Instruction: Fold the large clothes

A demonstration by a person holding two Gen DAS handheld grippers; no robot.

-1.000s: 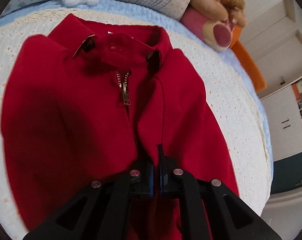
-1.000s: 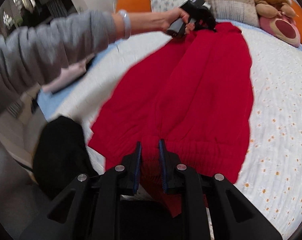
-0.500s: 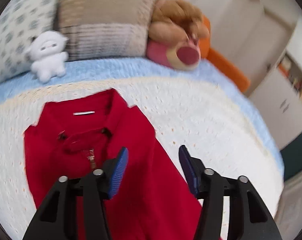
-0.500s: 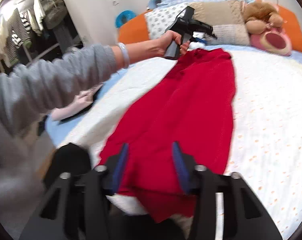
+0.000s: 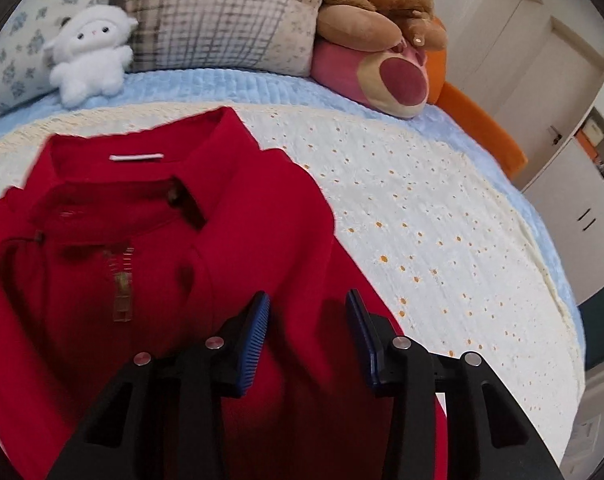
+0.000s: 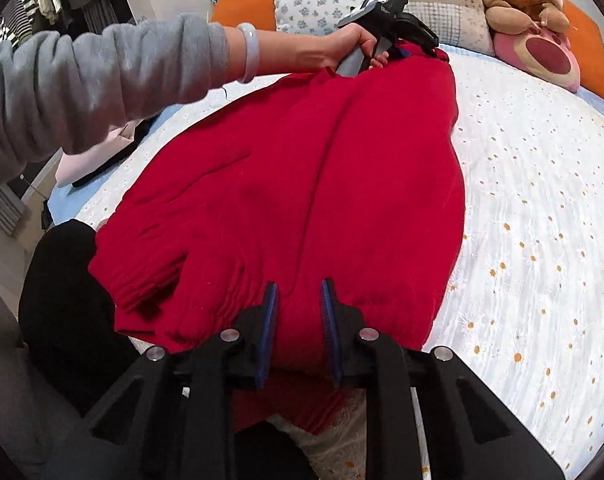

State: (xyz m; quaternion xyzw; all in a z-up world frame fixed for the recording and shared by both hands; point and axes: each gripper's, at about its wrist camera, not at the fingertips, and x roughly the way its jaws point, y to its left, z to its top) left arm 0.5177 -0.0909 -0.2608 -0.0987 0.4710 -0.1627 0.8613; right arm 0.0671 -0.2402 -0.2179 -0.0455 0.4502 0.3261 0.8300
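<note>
A red zip-neck sweater [image 6: 342, 168] lies flat on the white embroidered bedspread [image 6: 542, 200], collar toward the pillows, hem toward me, sleeves folded in over the body. In the left wrist view its collar and zipper [image 5: 122, 288] show at the left. My left gripper [image 5: 308, 316] is open just above the sweater's right shoulder area, holding nothing; it also shows in the right wrist view [image 6: 394, 36] at the collar end. My right gripper [image 6: 300, 304] is open over the ribbed hem, holding nothing.
Pillows [image 5: 222, 20], a white plush lamb [image 5: 90, 52] and a pink-and-brown plush bear [image 5: 382, 60] line the head of the bed. An orange headboard [image 5: 482, 124] curves behind. White cabinets [image 5: 574, 200] stand at the right. Pink and black clothes [image 6: 102, 152] lie at the bed's left edge.
Both grippers were shut on the sweater a second ago and have opened and let go. The left gripper lifted and moved toward the right shoulder; the right stays near the hem.
</note>
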